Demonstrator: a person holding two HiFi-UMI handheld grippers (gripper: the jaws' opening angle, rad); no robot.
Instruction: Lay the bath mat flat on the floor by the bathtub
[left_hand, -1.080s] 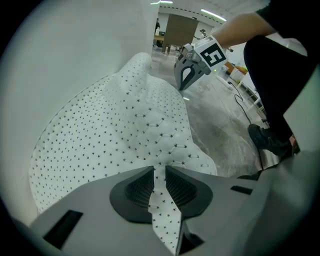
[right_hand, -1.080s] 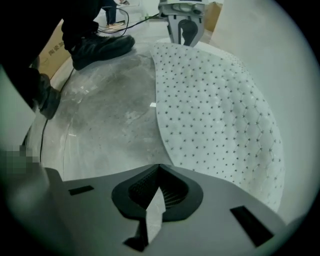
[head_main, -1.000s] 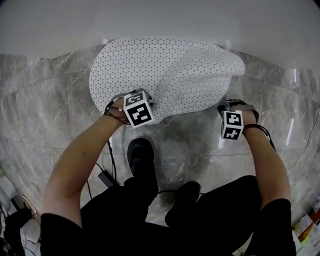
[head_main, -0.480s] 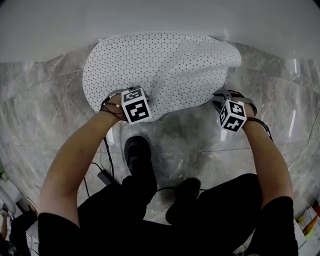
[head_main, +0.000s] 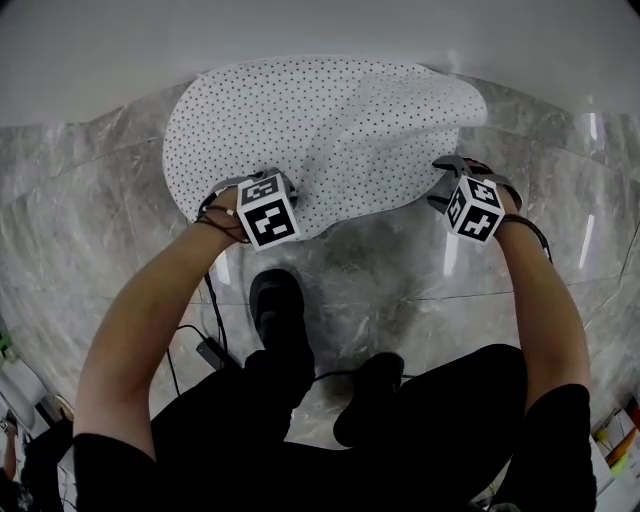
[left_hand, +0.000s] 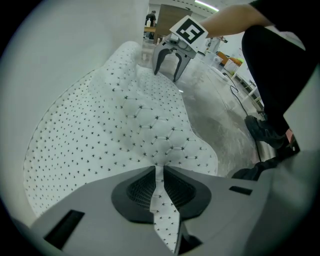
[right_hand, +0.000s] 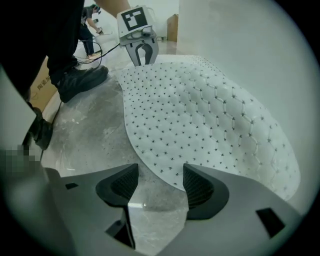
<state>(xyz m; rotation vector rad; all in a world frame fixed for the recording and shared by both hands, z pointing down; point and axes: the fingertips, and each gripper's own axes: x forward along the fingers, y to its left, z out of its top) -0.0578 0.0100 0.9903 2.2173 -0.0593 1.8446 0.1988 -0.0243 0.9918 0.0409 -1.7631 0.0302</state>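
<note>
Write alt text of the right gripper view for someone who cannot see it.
The right gripper, jaws just opened wide, straddles the near edge of a white dotted bath mat without pressing it. The mat lies on marble floor beside the bathtub; the left gripper pinches its far edge.

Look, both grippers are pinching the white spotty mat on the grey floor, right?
Not both. Only the left gripper pinches the white spotty mat, its jaws having just tightened a little. The right gripper has just been opening its jaws; they stand apart with the mat's edge loose between them on the grey floor. The right gripper view shows it.
</note>
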